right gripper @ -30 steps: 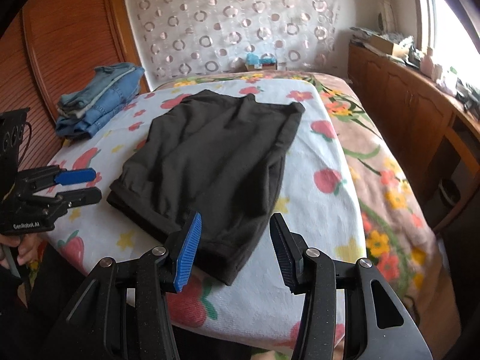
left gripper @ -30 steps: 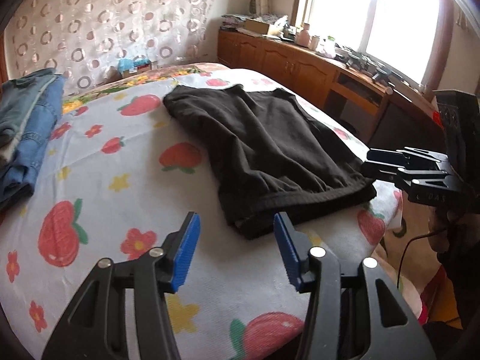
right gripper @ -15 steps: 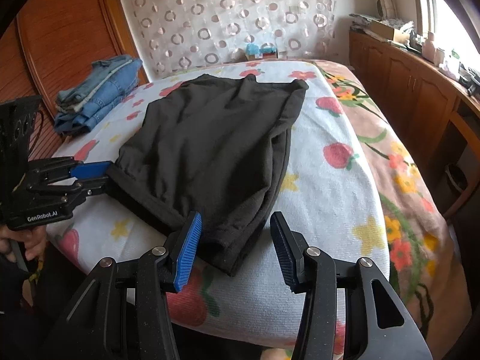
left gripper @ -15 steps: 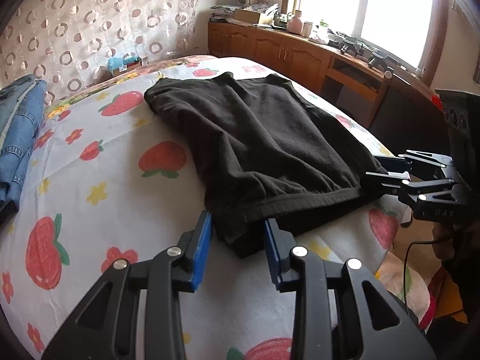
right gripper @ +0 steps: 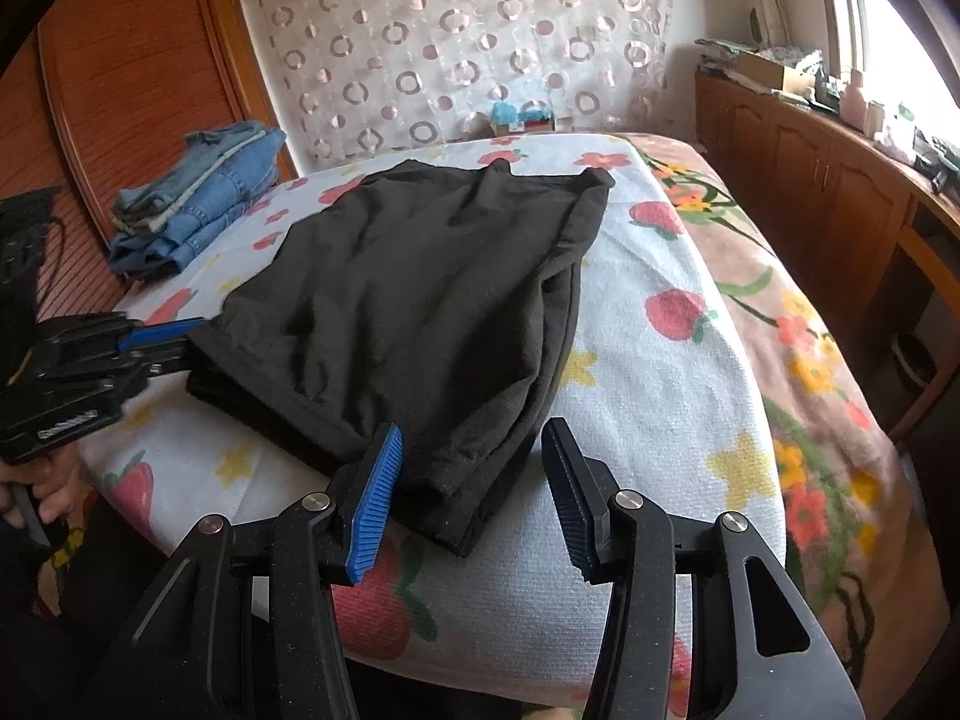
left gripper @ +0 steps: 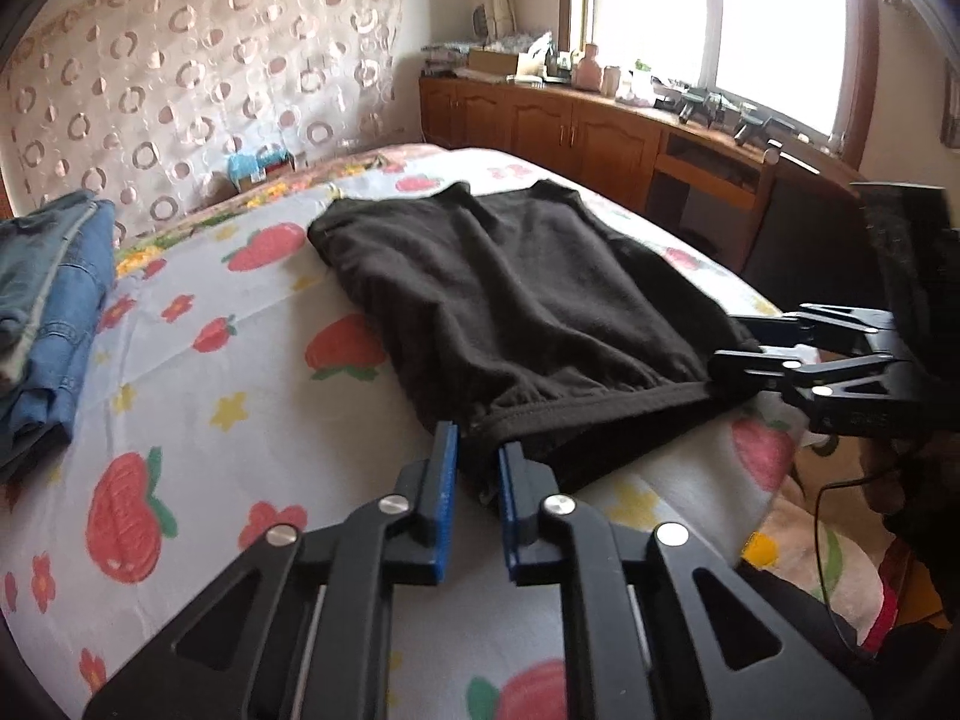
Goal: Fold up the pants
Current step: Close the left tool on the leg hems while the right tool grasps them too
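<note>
Black pants [left gripper: 516,300] lie folded flat on the bed [left gripper: 198,372], on a white sheet printed with strawberries and small flowers; the near hem reaches the bed's front edge. Left claw [left gripper: 478,468] at the near left corner of the pants: its blue pads are closing, close together, with the corner's dark cloth between them; the right wrist view shows the same claw [right gripper: 174,342] meeting that corner from the side. Whether the pads already press the cloth cannot be told for certain, but the fabric fills the narrow gap. Right claw [right gripper: 471,480] stands spread about half wide at the near right corner; the corner of the pants lies between its fingers, the left blue pad [right gripper: 375,504] against the cloth's edge, the other pad apart from it over bare sheet. Stack of folded blue jeans [right gripper: 198,192] sits at the far left of the bed, well apart from the pants. Wooden cabinets [right gripper: 840,192] run along the window wall on the right, their top cluttered with small items. A hand [right gripper: 54,480] holds the left tool's grip.
</note>
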A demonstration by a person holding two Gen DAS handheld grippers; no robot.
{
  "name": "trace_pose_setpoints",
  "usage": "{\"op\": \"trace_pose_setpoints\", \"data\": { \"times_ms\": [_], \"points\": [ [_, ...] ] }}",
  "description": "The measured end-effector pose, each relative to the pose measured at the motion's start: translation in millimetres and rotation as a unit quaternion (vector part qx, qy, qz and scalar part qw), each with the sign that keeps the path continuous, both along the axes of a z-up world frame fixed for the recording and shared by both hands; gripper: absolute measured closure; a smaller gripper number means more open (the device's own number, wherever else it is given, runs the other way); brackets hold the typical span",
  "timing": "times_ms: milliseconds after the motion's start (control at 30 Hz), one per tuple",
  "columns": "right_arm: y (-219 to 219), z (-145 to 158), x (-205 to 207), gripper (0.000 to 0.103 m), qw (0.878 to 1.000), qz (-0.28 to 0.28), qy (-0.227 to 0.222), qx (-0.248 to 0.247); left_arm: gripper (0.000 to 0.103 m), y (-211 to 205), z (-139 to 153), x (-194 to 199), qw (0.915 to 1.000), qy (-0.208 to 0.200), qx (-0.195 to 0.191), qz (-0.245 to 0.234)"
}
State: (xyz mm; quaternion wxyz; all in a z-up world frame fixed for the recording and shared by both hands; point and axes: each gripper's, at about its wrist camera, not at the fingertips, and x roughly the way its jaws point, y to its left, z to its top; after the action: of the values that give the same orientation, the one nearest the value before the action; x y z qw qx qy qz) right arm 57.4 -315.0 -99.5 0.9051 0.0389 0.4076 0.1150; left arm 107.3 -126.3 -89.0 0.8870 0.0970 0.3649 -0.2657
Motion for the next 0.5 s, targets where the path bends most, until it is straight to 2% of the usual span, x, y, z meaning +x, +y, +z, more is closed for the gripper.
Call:
{"op": "trace_pose_setpoints", "data": {
  "times_ms": [200, 500],
  "points": [
    [4, -1, 0, 0.054, 1.000, 0.000, -0.004, -0.015, 0.095, 3, -13, -9, 0.9997, 0.016, 0.019, 0.006],
    [3, -1, -1, 0.054, 1.000, 0.001, -0.004, -0.017, 0.094, 9, -9, -12, 0.9996, 0.026, -0.003, 0.011]
  ]
}}
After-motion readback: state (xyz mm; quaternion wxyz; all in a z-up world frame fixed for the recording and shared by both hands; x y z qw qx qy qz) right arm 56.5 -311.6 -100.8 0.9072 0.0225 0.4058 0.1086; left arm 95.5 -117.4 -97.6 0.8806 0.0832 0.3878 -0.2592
